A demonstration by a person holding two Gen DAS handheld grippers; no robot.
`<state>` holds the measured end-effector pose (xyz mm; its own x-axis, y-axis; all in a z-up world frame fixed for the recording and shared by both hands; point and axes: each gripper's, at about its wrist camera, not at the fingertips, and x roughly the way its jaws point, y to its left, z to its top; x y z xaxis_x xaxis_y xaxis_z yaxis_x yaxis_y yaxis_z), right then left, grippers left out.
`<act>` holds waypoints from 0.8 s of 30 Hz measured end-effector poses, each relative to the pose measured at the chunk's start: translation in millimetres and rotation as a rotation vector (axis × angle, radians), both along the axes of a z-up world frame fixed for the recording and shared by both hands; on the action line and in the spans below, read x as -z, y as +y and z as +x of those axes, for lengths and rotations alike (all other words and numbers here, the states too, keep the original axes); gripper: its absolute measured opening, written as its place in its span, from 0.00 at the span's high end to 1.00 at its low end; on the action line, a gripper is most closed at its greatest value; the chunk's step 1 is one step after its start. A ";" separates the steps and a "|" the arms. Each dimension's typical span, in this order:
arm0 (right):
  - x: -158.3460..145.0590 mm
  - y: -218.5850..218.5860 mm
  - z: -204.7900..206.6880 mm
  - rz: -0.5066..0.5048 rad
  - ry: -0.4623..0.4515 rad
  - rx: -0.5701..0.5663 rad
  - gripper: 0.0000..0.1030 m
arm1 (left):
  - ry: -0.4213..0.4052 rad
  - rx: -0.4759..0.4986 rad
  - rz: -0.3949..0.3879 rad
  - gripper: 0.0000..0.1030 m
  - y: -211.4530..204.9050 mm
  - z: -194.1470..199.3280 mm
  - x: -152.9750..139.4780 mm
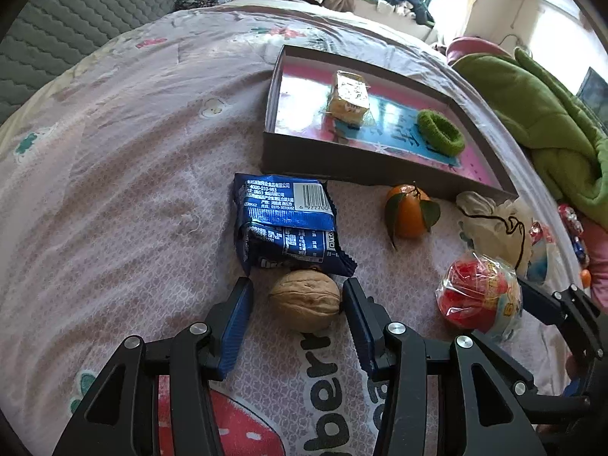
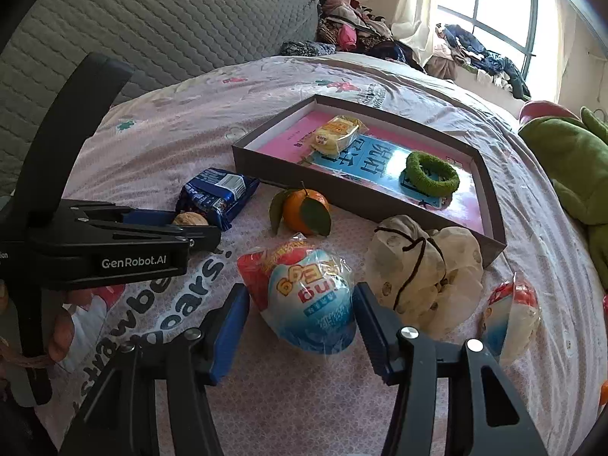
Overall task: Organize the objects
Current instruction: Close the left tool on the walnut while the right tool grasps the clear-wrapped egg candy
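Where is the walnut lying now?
In the left wrist view the walnut lies on the bedspread between the left gripper fingers, just below the blue snack packet.

The bed carries a walnut at lower centre, blue snack packet, tangerine, and shallow box at upper right.
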<state>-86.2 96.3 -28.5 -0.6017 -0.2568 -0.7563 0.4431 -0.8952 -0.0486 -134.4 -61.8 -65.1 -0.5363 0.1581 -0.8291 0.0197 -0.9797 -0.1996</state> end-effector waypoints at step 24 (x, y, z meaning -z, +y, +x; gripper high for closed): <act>-15.6 12.0 11.2 -0.098 -0.011 0.030 0.49 | 0.077 0.058 -0.083 0.64 18.6 23.4 -24.1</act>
<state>-75.0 108.3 -12.9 -0.6023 -0.3121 -0.7347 0.4161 -0.9082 0.0448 -111.0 -43.2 -41.0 -0.5907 0.1233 -0.7974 -0.0493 -0.9919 -0.1169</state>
